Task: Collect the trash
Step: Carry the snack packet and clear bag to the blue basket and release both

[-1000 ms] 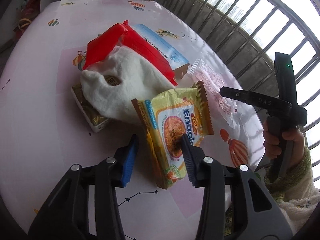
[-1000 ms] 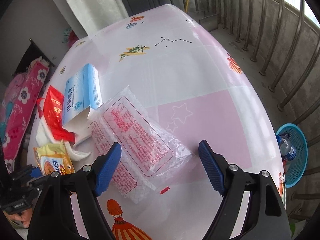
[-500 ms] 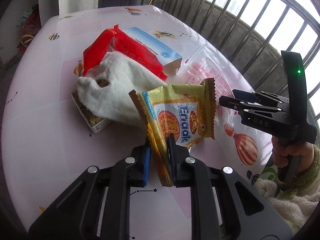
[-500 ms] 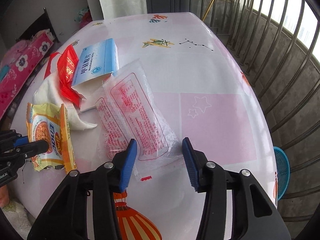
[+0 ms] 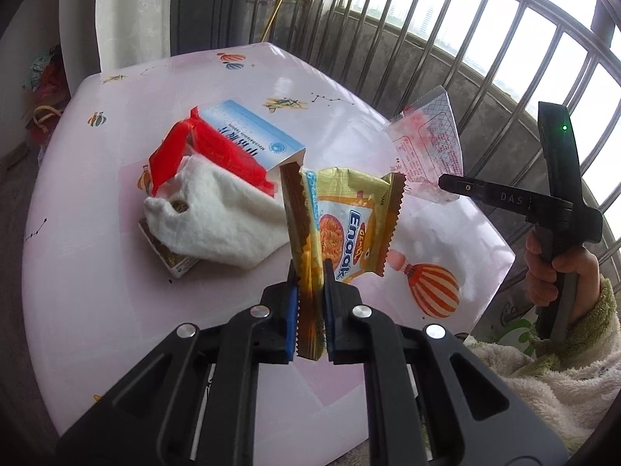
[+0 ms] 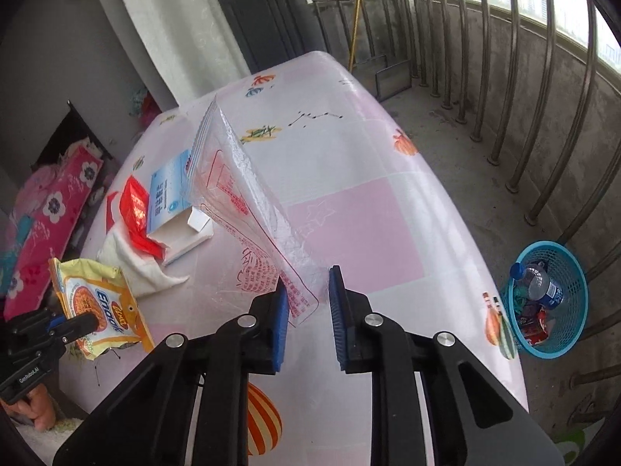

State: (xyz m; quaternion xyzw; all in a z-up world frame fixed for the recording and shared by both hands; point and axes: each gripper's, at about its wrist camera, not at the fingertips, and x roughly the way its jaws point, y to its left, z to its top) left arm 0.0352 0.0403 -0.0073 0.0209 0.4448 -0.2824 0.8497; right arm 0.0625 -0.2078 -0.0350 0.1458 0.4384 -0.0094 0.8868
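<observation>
My left gripper [image 5: 310,291] is shut on a yellow Enaak snack wrapper [image 5: 341,229] and holds it lifted above the pink table [image 5: 97,291]; the wrapper also shows in the right wrist view [image 6: 97,303]. My right gripper [image 6: 308,303] holds a clear plastic bag with red print [image 6: 248,202], raised off the table, pinched at its near corner though a gap shows between the pads. The bag also shows in the left wrist view [image 5: 427,147]. On the table lie a red wrapper [image 5: 209,151], a blue-white carton [image 5: 252,132] and a white cloth [image 5: 221,217].
A blue mesh bin [image 6: 551,303] with a bottle and other trash stands on the floor right of the table. A small gold-patterned box [image 5: 167,252] lies under the cloth. Metal railings [image 5: 485,50] run behind and to the right. A curtain [image 6: 174,27] hangs at the back.
My left gripper closed on the snack wrapper and lifted it. My right gripper narrowed on the clear bag and raised it off the table.
</observation>
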